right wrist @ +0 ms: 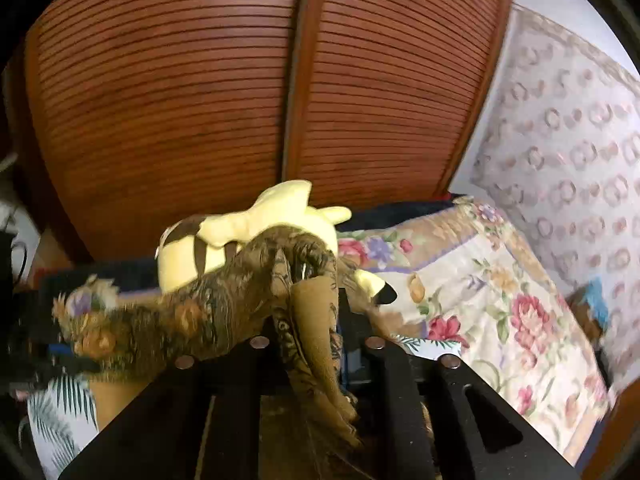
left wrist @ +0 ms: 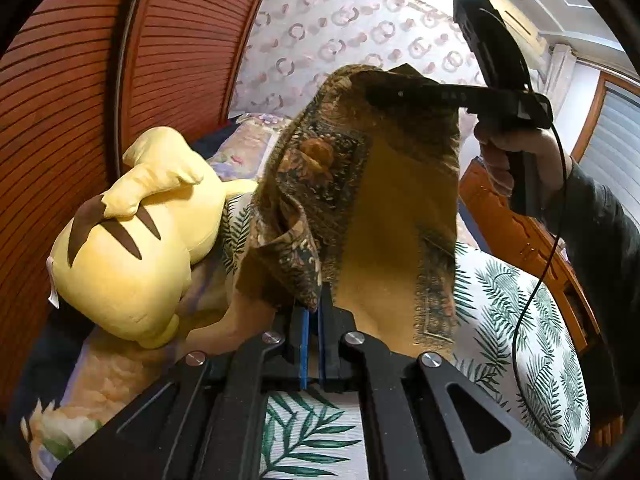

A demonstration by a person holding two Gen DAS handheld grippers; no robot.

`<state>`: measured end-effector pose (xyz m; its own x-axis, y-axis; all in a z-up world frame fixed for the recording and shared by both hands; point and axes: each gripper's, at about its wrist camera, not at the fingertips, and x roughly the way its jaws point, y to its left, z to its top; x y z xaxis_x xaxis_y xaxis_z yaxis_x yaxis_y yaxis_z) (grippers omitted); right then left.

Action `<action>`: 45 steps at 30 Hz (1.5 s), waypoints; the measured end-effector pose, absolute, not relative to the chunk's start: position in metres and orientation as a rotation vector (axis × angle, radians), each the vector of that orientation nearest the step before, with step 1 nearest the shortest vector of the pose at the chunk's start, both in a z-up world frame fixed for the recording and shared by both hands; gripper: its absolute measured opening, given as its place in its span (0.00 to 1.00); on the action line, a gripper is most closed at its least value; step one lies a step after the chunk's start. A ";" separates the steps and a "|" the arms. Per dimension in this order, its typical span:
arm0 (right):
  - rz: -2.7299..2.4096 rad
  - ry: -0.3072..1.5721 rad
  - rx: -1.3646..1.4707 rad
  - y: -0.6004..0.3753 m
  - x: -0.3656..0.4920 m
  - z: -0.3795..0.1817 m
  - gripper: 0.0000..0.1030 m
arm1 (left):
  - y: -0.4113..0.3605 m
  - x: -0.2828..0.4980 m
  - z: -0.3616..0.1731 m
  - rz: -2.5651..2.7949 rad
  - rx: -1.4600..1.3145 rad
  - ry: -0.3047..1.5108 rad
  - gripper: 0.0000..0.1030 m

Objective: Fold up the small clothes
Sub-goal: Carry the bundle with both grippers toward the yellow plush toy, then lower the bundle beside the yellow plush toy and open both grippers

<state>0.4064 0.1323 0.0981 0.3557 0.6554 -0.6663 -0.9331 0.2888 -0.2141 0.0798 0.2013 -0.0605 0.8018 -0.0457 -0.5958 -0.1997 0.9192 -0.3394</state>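
The left gripper, nearest the lens, is clenched on the lower edge of the cloth, blue pads pinching a thin fold. From there the cloth rises up and away to the right gripper, whose black fingers grasp its top corner; in the right wrist view a bunched fold of cloth sits between those jaws, though how hard the pads press is hard to tell through the blur. So the cloth hangs in the air between the 2 grippers, long axis running from the low left one to the high right one, above the bed. The cloth is thin, limp and mustard-brown with a dark paisley border. Behind it a soft yellow plush lies along the bed's far edge against ribbed wooden doors. I judge the next move lays the cloth flat on the leaf-print sheet
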 end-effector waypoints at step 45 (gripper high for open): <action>0.688 0.529 -0.237 -0.119 0.194 0.018 0.76 | 0.086 0.068 -0.009 0.033 -0.133 0.566 0.91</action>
<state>0.1943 -0.1193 0.0181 0.6481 0.5403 -0.5367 -0.6573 0.7528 -0.0359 0.0677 0.0856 -0.0089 0.8437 -0.0059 -0.5368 -0.0676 0.9908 -0.1171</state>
